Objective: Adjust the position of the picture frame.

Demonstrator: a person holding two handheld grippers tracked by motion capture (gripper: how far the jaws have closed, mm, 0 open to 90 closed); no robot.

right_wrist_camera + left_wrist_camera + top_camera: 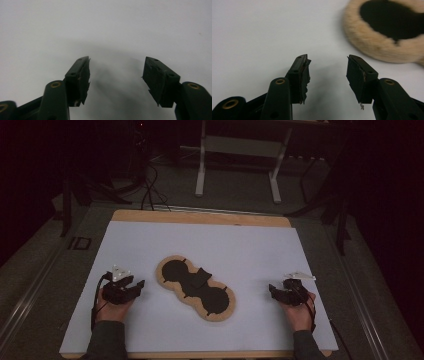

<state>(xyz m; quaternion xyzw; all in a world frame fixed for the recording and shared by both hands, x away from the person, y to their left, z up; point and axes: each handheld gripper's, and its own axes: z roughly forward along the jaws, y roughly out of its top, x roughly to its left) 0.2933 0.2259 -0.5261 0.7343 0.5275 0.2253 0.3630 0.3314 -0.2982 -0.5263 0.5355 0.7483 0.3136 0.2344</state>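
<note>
A peanut-shaped wooden board with black insets lies in the middle of the white sheet; a loose black piece rests across its waist. My left gripper sits on the sheet just left of the board, open and empty. In the left gripper view its jaws stand apart over bare sheet, with the board's tan rim ahead to the right. My right gripper rests to the right of the board, open with nothing between its jaws.
The white sheet covers a wooden tabletop. Beyond the table stands a white metal frame, with cables on the dark floor. Dark stands flank both sides.
</note>
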